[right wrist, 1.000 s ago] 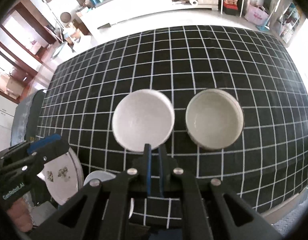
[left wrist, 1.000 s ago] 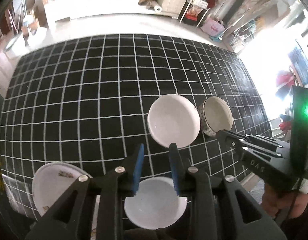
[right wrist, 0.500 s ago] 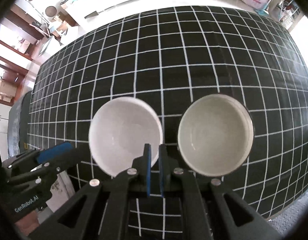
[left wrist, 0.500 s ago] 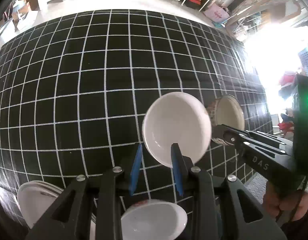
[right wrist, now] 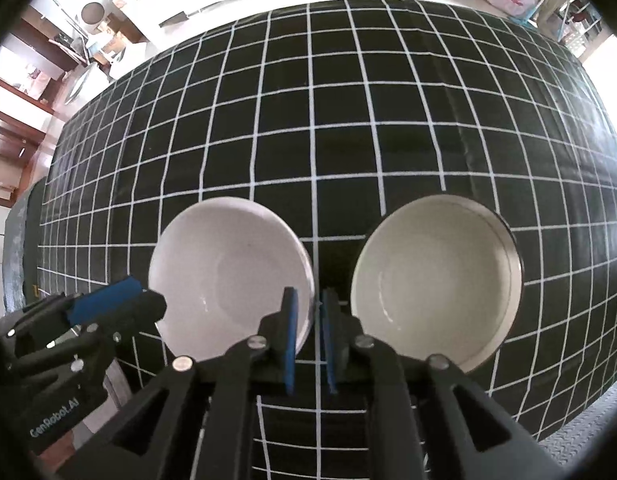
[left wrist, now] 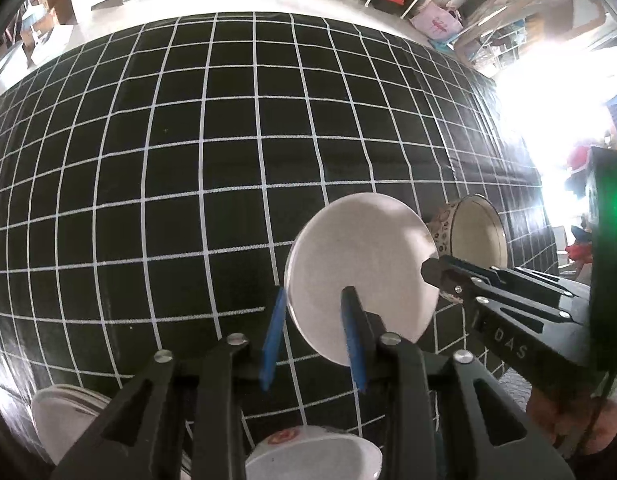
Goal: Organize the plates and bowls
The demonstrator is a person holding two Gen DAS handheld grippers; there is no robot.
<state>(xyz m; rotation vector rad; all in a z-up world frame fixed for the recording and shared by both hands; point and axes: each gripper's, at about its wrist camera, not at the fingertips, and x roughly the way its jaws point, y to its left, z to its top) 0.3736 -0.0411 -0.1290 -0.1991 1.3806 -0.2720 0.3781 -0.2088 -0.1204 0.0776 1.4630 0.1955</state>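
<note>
A plain white bowl (left wrist: 360, 264) (right wrist: 228, 268) sits on the black grid tablecloth (left wrist: 188, 160). My left gripper (left wrist: 314, 294) straddles its near left rim, one pad outside and one inside; the jaws are closing and a gap still shows. My right gripper (right wrist: 309, 294) straddles the same bowl's right rim; its jaws are opening, narrowly apart. Each gripper shows in the other's view: the right gripper (left wrist: 430, 270) and the left gripper (right wrist: 148, 300). A cream bowl (right wrist: 436, 280) (left wrist: 478, 236) with a patterned outside stands just right of the white one.
White plates (left wrist: 64, 412) lie stacked at the near left table edge. A small white bowl with a red mark (left wrist: 308, 456) sits below my left gripper. A person's hand (left wrist: 548, 424) holds the right gripper. The table's near edge is close behind the bowls.
Both grippers have come down and closer to the white bowl. The right gripper's jaws were shut and now stand slightly apart over its rim. The left gripper's jaws now straddle the rim.
</note>
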